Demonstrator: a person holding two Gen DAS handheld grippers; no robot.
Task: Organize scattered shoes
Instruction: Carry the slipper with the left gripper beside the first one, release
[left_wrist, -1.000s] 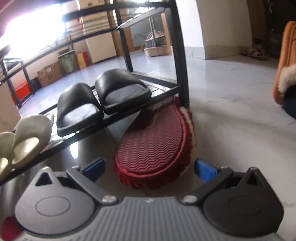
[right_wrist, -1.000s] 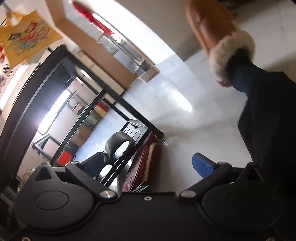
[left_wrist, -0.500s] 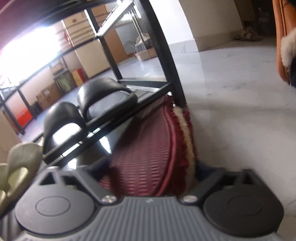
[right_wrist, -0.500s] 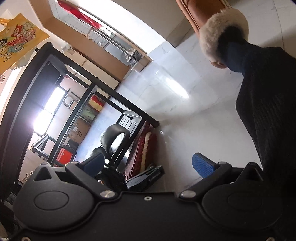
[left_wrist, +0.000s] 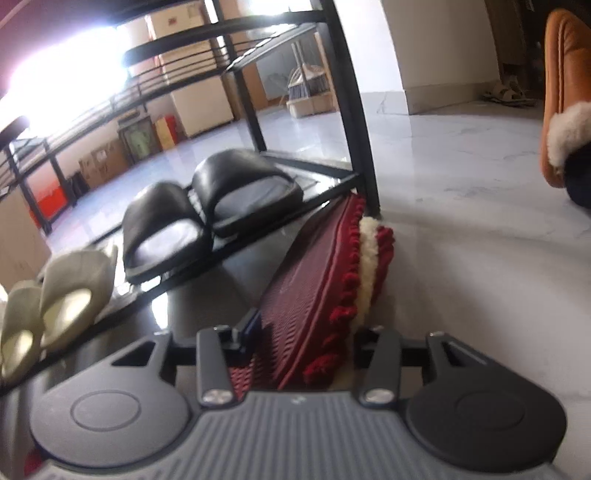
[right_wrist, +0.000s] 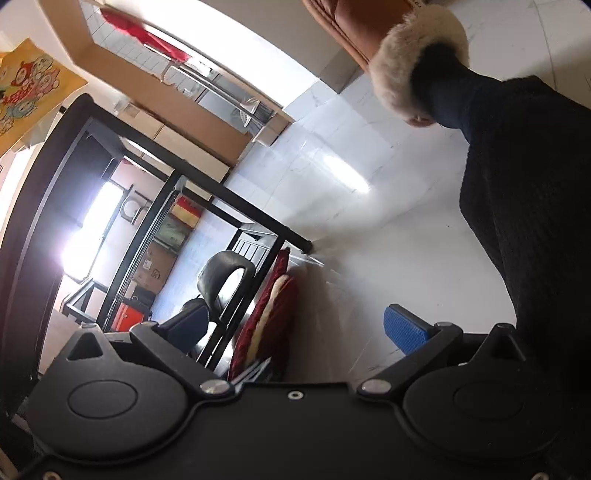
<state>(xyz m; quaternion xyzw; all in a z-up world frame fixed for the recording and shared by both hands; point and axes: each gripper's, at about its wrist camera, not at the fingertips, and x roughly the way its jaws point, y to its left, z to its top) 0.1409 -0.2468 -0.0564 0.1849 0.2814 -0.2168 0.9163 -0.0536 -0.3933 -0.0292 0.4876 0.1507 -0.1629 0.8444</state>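
Left claw (left_wrist: 303, 347) clamps red slipper (left_wrist: 317, 280) on edge; right claw (right_wrist: 295, 328) spread apart, touching nothing.

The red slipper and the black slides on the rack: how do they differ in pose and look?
The red slipper is tipped on its edge, ribbed sole showing, leaning against the rack's front rail; the black slides lie flat, side by side, on the rack's lowest shelf. The red slipper has knitted trim and cream fleece; the black slides look smooth and glossy. The left gripper is closed on the red slipper; nothing holds the black slides.

Glossy marble floor (left_wrist: 461, 221), fleecy ribbed-soled slipper (left_wrist: 317, 291)
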